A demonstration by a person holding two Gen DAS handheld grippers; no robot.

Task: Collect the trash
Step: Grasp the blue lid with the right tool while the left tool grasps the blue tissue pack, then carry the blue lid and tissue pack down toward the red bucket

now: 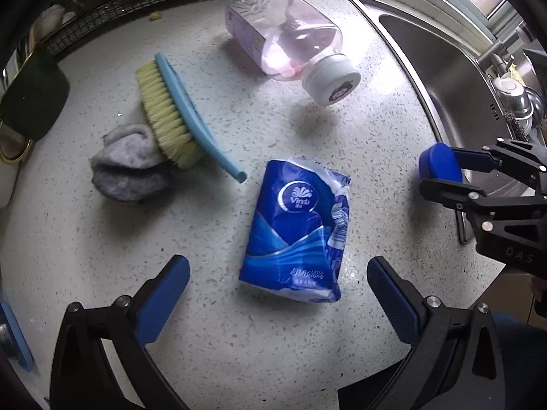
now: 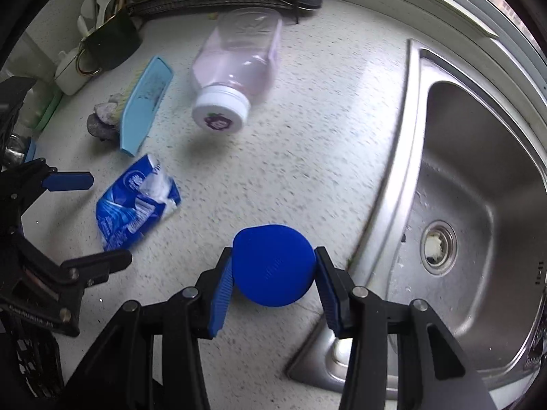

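**Blue lid pinched on the right; tissue pack between spread left jaws**

A round blue lid (image 2: 273,265) is pinched between the pads of the right gripper (image 2: 273,287), held above the speckled counter (image 2: 324,143) beside the sink (image 2: 478,205) at three o'clock. The left gripper (image 1: 278,285) is held with jaws spread wide; a crumpled blue tissue pack (image 1: 295,229) is seen lying on the counter at twelve o'clock of it. Farther off, a scrub brush (image 1: 177,116) is propped on a grey cloth (image 1: 126,167) at ten o'clock, and a toppled pink bottle (image 1: 287,37) is seen at twelve.
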